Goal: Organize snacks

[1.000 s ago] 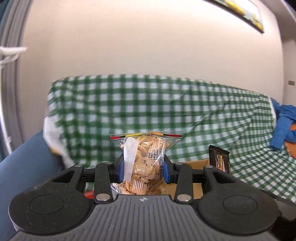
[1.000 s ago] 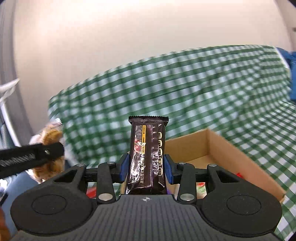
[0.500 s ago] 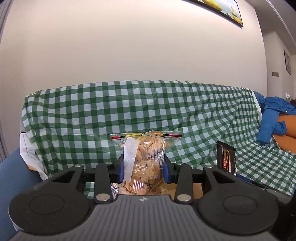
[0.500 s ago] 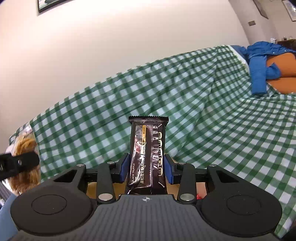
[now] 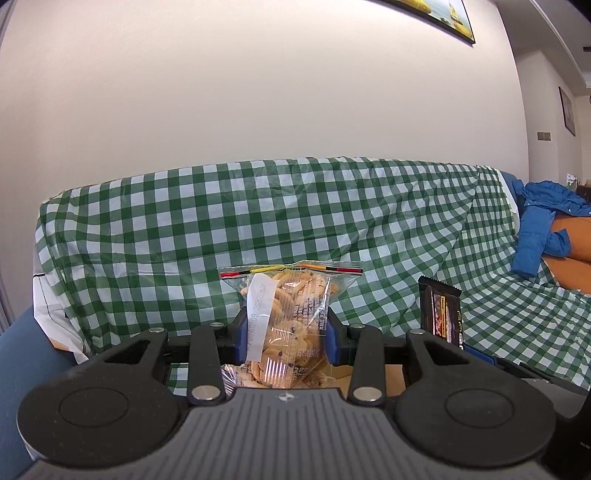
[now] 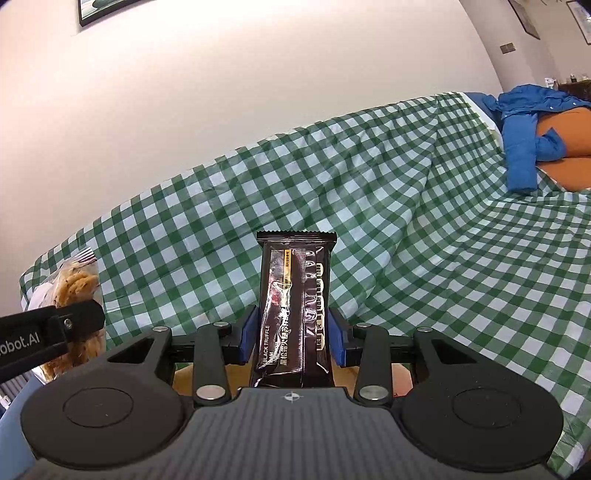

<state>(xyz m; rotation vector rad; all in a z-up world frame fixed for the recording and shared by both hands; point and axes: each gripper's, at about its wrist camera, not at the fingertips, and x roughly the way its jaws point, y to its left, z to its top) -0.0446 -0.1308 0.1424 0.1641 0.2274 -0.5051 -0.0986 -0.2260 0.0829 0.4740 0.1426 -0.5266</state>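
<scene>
Snacks are held upright in both grippers above a sofa draped in a green-and-white checked cloth (image 5: 295,229). A clear plastic bag of small golden biscuits (image 5: 288,321), sealed along its top by a red, yellow and black strip and carrying a white paper label, is clamped between the blue pads of the left gripper (image 5: 284,341); its top stands clear above the fingers and its lower end hangs beneath them. A dark brown foil-wrapped bar printed "BLACK TRUFFLE" (image 6: 295,306) is pinched between the blue pads of the right gripper (image 6: 293,341), its crimped upper edge pointing toward twelve o'clock.

In the left wrist view the same bar (image 5: 439,314) is seen at about three o'clock from the biscuit bag, apart from it. In the right wrist view the biscuit bag (image 6: 75,288) appears at nine o'clock from the bar, with a black finger of the left gripper (image 6: 74,321) crossing it.

A strip of brown cardboard (image 5: 369,380) is glimpsed below the left gripper's fingers; its shape cannot be made out. A crumpled blue jacket (image 6: 524,136) lies on the sofa toward two o'clock, against something orange (image 6: 565,144). A plain cream wall (image 5: 258,92) rises behind, with a framed picture (image 5: 439,16) at its top edge.
</scene>
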